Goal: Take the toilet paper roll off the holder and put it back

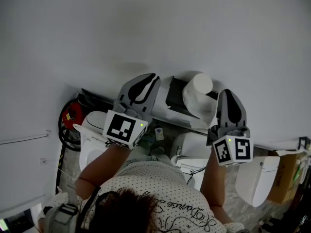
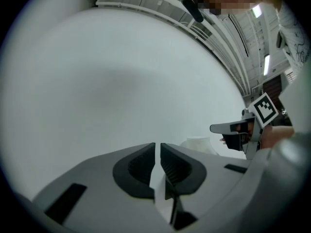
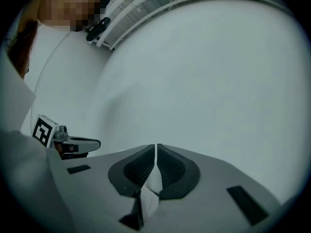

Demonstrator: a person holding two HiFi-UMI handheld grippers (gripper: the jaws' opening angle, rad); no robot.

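Sitting on the dark holder (image 1: 175,95) fixed to the white wall (image 1: 146,28), the toilet paper roll (image 1: 198,93) is seen end-on from the head view, its rounded top turned toward the camera. It is not held by either tool. The right gripper (image 1: 227,92) is placed just beside the roll on its right; whether they touch cannot be told. Its jaws are closed to a hairline slit in the right gripper view, and a pale sliver is seen low in that slit, though what it is cannot be made out. The left gripper (image 1: 153,76) is held on the other side, just left of the holder, so that the roll and the holder lie between the two tools. Its jaws are drawn together too, with only a thin gap left and nothing caught in it. Both tools are pointed at the wall. Below them, white toilets (image 1: 257,178) are lined along the foot of the wall, and a red object (image 1: 73,113) is seen at the far left. A dotted garment (image 1: 155,188) is worn by the person.
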